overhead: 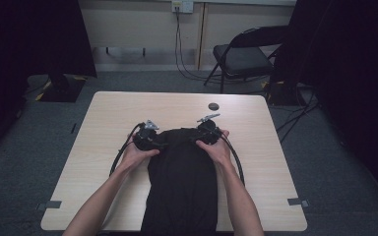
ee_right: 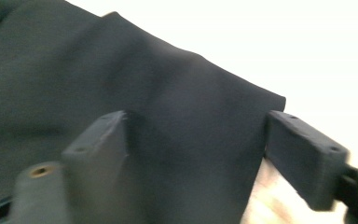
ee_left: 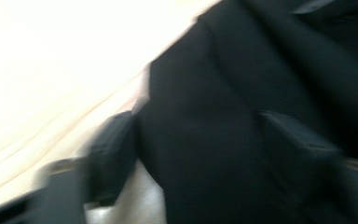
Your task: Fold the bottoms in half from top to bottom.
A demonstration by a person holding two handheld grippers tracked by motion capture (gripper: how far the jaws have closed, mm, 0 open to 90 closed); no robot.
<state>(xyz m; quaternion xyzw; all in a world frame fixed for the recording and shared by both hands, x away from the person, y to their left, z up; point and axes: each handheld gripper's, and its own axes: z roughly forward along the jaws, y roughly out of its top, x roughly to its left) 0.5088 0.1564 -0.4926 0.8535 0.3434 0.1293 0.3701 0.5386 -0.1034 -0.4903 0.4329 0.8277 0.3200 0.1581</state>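
At the centre of the high view, my left gripper (overhead: 150, 139) and right gripper (overhead: 207, 132) sit at the far corners of the long black cloth garment (overhead: 182, 182), spread down the pale wooden table (overhead: 103, 147) toward me. Both stand with jaws apart, straddling the fabric's edge without pinching it, so I judge I am lining up to grab both corners evenly.

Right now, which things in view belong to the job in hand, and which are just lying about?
In the job:
- black cloth, lying down the table's middle
- left gripper, jaws apart at the cloth's far left corner
- right gripper, jaws apart at its far right corner

Lying about:
- small dark disc on the table, beyond the cloth
- folding chair on the floor behind
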